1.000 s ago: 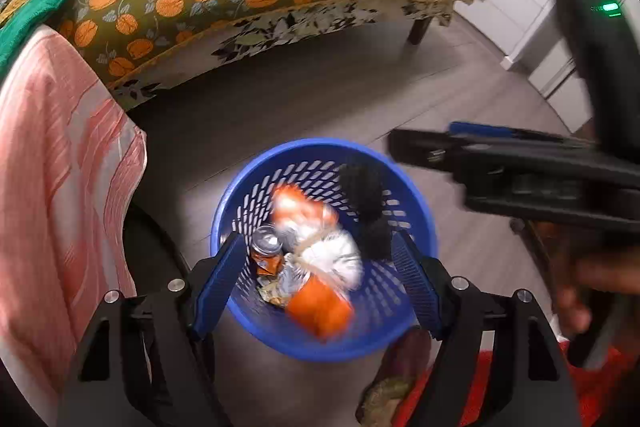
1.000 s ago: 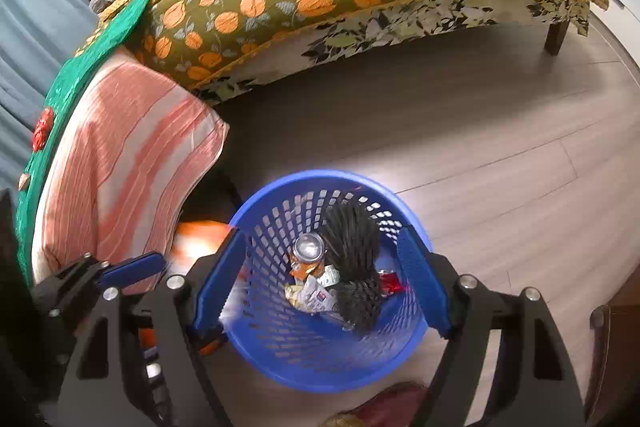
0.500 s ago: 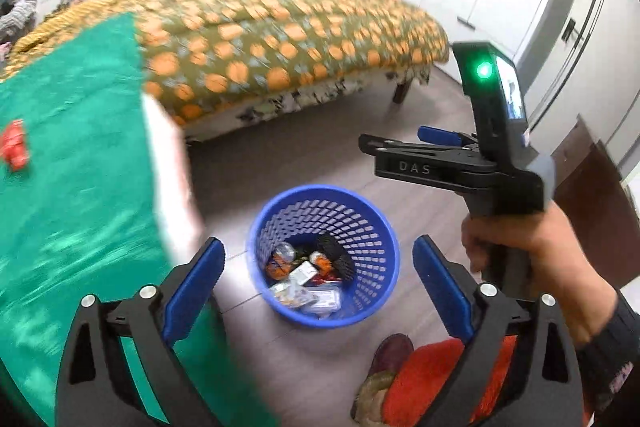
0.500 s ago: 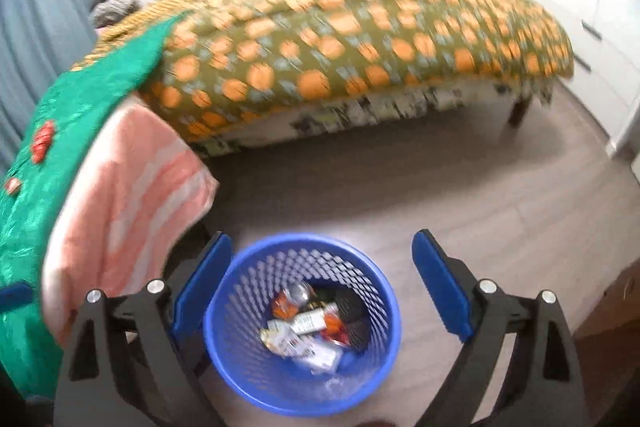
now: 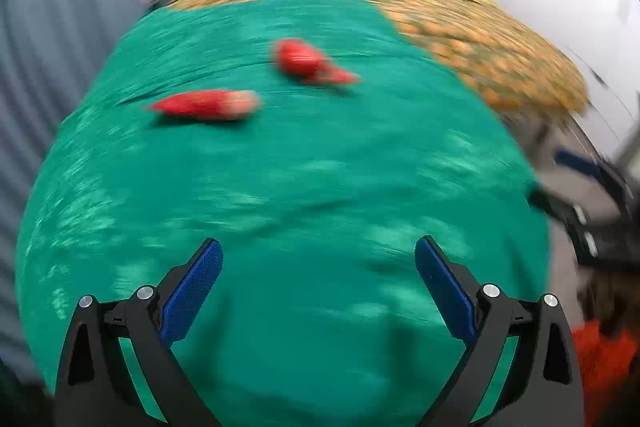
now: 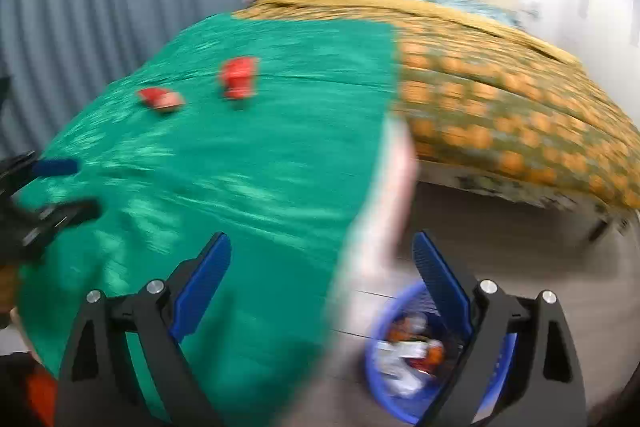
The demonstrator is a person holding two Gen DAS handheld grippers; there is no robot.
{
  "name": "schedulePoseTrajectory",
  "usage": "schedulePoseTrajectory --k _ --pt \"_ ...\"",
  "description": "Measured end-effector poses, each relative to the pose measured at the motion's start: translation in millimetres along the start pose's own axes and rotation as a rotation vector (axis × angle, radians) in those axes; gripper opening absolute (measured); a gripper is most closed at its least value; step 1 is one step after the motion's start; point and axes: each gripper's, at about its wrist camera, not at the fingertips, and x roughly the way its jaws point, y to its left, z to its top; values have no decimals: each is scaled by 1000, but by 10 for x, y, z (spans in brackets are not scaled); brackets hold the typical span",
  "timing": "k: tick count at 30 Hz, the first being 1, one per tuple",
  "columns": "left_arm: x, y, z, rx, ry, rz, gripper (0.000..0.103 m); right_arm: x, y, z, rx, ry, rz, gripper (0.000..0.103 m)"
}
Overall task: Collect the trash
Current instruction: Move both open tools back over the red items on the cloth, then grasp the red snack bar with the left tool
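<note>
Both views are smeared with motion blur. My left gripper (image 5: 316, 267) has its jaws spread wide with nothing between the blue pads, only the green cloth (image 5: 300, 187) below them. My right gripper (image 6: 322, 259) is just as wide and also empty.

On the far part of the green cloth lie two red pieces of trash: the left red wrapper (image 5: 206, 103) and, to its right and a little farther away, the right red wrapper (image 5: 308, 62). They lie near each other but apart; I cannot tell what they are.

The blue basket (image 6: 374, 339) stands on the floor at the near right of the right wrist view, partly hidden behind the right gripper's finger, with mixed wrappers (image 6: 404, 351) inside. Beyond the cloth on the right, the orange-patterned bedspread (image 6: 500, 87) covers the bed.
</note>
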Motion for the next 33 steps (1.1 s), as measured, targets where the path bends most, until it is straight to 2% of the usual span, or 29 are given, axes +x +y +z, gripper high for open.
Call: schedulePoseTrajectory --k 5,10,15,17,21,23,29,33 --pt "86 672 318 -206 8 52 95 511 585 332 -63 80 65 90" --pt "307 832 693 -306 13 78 96 899 768 356 -73 143 52 90" --pt "604 710 1073 -308 -12 161 95 890 732 323 -69 142 57 90" --pt "777 662 1194 -306 -6 215 95 890 739 326 -77 142 48 90" --pt "1054 647 1266 -314 29 305 95 894 737 327 -72 143 53 91" --pt "1123 673 1248 -306 46 328 95 893 737 328 -72 143 53 91" --pt "880 870 1003 -188 37 312 95 893 733 326 -71 143 54 91" --pt "760 1067 907 -179 28 215 95 892 732 326 -71 143 54 91"
